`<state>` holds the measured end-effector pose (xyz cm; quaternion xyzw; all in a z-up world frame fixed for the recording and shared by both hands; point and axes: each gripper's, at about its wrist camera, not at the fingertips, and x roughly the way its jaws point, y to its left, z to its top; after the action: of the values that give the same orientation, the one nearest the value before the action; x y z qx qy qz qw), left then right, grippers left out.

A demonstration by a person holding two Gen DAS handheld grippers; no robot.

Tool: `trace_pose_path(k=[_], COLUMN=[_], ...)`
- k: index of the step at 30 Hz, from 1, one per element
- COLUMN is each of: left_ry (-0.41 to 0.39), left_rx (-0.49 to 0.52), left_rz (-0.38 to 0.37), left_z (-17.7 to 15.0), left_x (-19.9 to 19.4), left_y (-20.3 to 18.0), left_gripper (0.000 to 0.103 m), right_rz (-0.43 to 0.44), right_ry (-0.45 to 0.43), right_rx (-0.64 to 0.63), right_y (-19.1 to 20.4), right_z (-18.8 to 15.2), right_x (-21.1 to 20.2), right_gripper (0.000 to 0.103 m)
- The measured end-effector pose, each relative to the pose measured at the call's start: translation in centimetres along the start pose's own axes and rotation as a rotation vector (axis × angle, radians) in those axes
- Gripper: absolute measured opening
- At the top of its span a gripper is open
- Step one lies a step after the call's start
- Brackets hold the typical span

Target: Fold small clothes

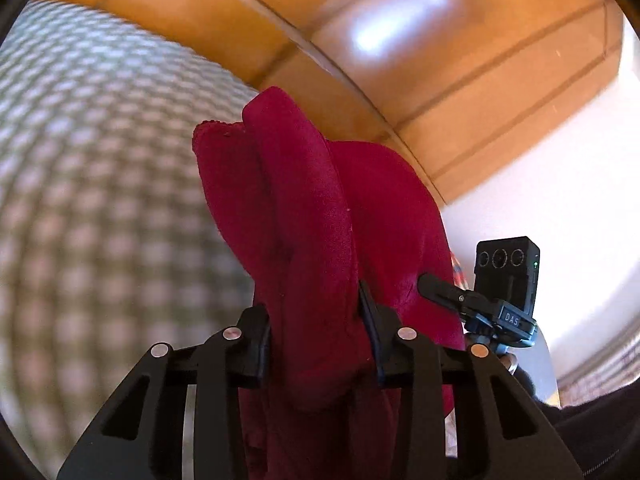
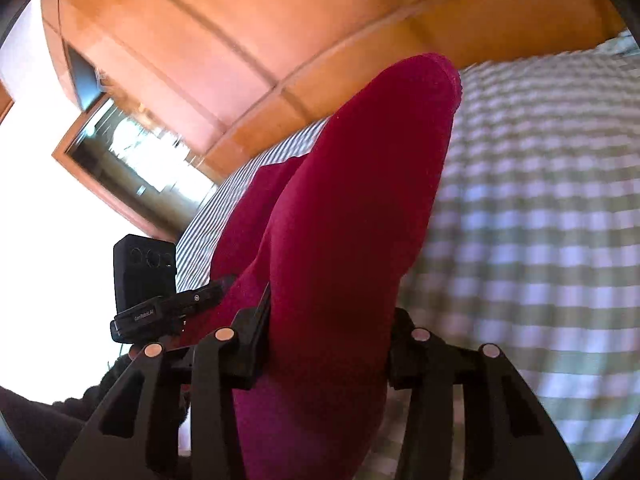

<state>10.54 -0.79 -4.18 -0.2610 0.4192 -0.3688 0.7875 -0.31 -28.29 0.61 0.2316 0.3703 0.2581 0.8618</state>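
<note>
The left gripper (image 1: 316, 344) is clamped on a dark red garment (image 1: 312, 216), its two black fingers (image 1: 256, 340) pressed against a thick bunch of the cloth that rises between them and stands up in folds ahead of the tool. The right gripper (image 2: 324, 344) grips the same red garment (image 2: 352, 208) in the same way, a rounded roll of fabric filling the gap between its jaws and reaching up and forward to a blunt end. In each view the other gripper (image 1: 504, 292) shows just beside the cloth, its camera block facing in. Behind the garment lies a green-and-white checked bedcover (image 1: 100, 184), blurred, and beyond that a glossy wooden headboard (image 1: 400, 40) of orange-brown panels, with a bright white wall (image 1: 560, 184) beside it.
</note>
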Motion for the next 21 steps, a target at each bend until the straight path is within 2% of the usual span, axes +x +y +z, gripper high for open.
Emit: trace_pose_path(k=[4, 9, 12, 14, 17, 18, 19, 20, 21], left_ry=[0.081, 0.159, 0.197, 0.224, 0.314, 0.352, 0.344, 0.329, 0.312], left_rx=[0.100, 0.223, 0.293, 0.329, 0.359, 0.393, 0.415, 0.437, 0.467], left_rz=[-0.040, -0.044, 0.002, 0.070, 0.217, 0.301, 0.324, 0.344, 0.373], left_z=[3.3, 6.6, 7.8, 8.0, 7.3, 6.6, 6.3, 6.1, 5.9], left_x=[7.5, 16.4, 21.5, 24.6, 29.8, 31.6, 31.9, 32.0, 31.8], left_y=[-5.0, -11.5, -14.4, -15.5, -15.4, -15.2, -15.2, -15.5, -15.9], left_gripper=[0.034, 0.034, 0.034, 0.034, 0.035, 0.038, 0.047, 0.052, 0.057], right_rz=[-0.100, -0.225, -0.300, -0.348, -0.411, -0.427, -0.435, -0.432, -0.426], right_ry=[-0.106, -0.231, -0.259, -0.263, -0.217, -0.192, -0.189, -0.200, -0.221], right_rx=[0.031, 0.088, 0.125, 0.159, 0.230, 0.260, 0.274, 0.287, 0.306], right_y=[-3.5, -8.4, -11.3, -13.8, -17.7, -19.3, -19.9, -20.4, -20.6], right_z=[1.2, 3.0, 3.0, 2.8, 1.6, 0.8, 0.2, -0.4, -0.8], right_x=[-5.6, -10.9, -12.3, -12.7, -11.5, -10.9, -10.6, -10.9, -11.4], right_gripper=[0.043, 0.043, 0.043, 0.043, 0.045, 0.049, 0.054, 0.057, 0.065])
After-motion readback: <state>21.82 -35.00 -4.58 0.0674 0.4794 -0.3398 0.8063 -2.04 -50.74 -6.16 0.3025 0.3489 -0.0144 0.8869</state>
